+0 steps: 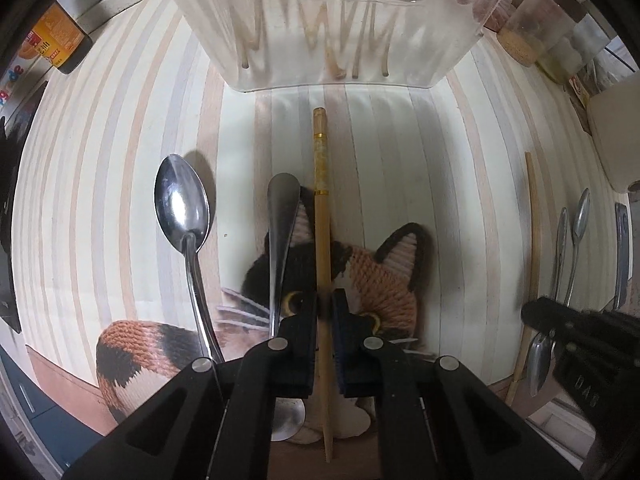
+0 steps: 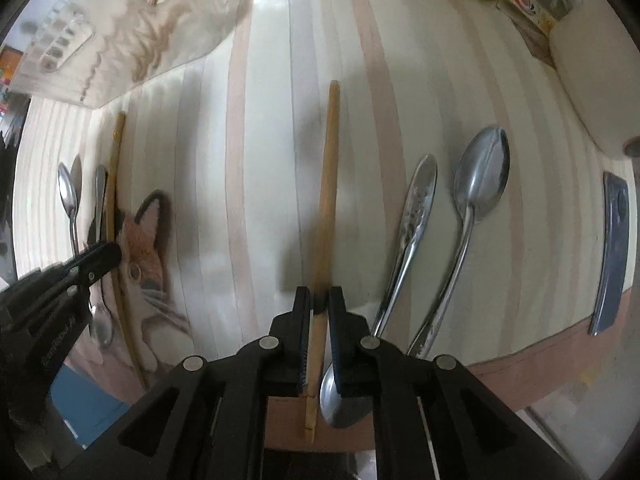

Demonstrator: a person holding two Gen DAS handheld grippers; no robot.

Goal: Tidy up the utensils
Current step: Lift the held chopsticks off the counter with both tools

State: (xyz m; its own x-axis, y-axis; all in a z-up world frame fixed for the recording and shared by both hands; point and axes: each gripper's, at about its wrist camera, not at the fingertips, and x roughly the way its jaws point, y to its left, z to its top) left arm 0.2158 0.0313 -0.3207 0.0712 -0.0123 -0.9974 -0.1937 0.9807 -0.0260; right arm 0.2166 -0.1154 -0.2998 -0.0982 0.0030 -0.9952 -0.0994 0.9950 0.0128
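My left gripper is shut on a gold-banded chopstick that lies over the cat picture on the striped mat. My right gripper is shut on a plain wooden chopstick; the same gripper shows in the left wrist view. A clear utensil holder with several chopsticks inside stands straight ahead of the left gripper. Two spoons lie left of the gold-banded chopstick. Two more spoons lie right of the plain chopstick. The left gripper also shows at the left of the right wrist view.
A dark sauce bottle stands far left. Jars stand far right behind the holder. A white container and a metal blade-like tool sit at the right edge. The mat's front edge is close.
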